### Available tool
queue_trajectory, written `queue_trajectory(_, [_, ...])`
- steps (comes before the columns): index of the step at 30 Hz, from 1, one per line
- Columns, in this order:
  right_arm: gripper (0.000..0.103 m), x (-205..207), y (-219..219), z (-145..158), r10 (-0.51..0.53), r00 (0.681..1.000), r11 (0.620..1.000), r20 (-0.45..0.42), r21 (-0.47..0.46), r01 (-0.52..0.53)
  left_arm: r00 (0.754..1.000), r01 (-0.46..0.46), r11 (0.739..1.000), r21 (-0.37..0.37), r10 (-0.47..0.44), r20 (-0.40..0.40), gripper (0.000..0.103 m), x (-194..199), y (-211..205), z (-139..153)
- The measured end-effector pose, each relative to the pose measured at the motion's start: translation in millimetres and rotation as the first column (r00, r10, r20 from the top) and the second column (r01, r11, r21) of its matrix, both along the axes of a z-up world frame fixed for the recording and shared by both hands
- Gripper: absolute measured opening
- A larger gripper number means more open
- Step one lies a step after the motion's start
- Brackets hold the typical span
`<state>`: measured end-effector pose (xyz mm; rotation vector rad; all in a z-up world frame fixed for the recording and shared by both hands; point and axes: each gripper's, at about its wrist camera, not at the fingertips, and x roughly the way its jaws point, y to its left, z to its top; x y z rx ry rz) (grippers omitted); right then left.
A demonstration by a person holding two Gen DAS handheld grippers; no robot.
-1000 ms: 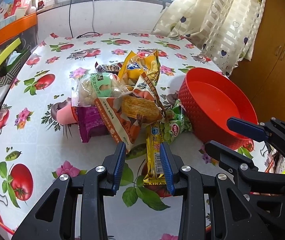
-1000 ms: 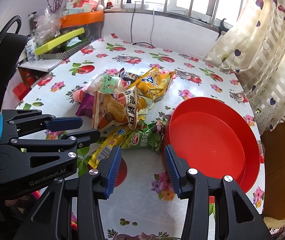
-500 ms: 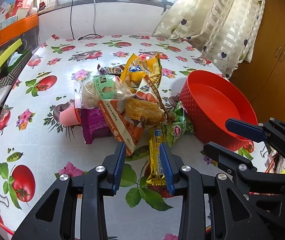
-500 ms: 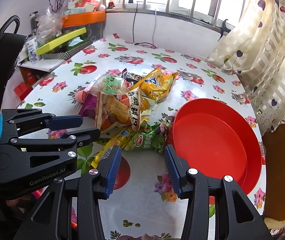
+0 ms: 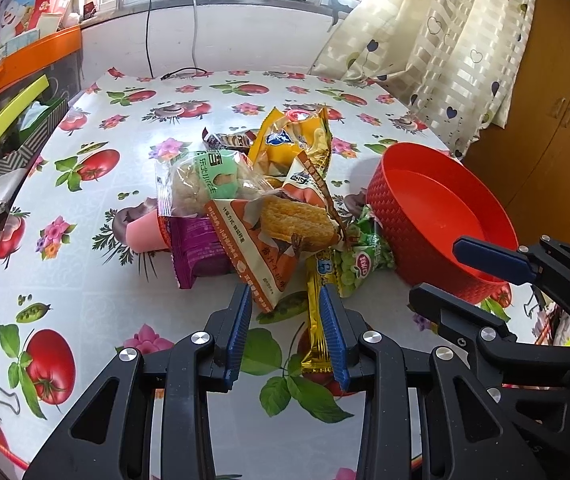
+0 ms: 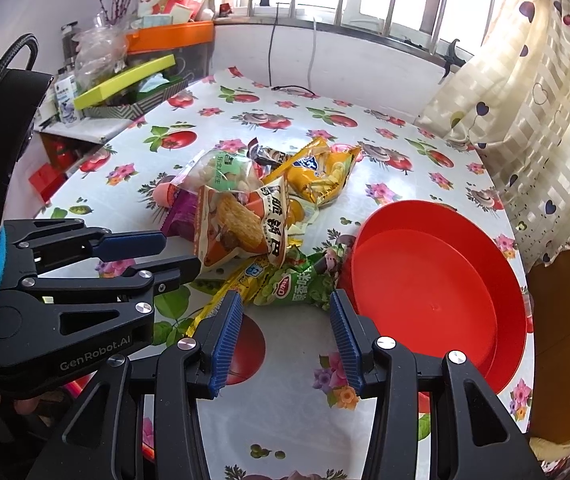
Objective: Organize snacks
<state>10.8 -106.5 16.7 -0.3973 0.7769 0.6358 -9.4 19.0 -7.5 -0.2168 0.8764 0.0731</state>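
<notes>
Nothing was moved since before; both tongs, left (image 5: 285, 332) and right (image 6: 285, 336), were held half open, empty; the red basin (image 6: 437, 296) lay empty near the table's (image 5: 85, 280) right edge.

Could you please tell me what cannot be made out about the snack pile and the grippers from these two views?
- Purple packet: mostly buried under the orange cracker bag, both views.
- Pink item: only one end shows; the clear bag covers the rest.
- Gold bar: partly behind the left gripper finger, left wrist view.
- Dark wrapper: print too small.
</notes>
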Motion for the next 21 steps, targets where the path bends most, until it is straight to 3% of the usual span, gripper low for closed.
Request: queue_trajectory(21, [0.043, 9, 3, 0, 0.006, 1.0, 0.999, -0.025, 0.035, -0.005, 1.0, -0.024, 0.998, -0.049, 0.024, -0.006, 0.036, 8, 16, -7])
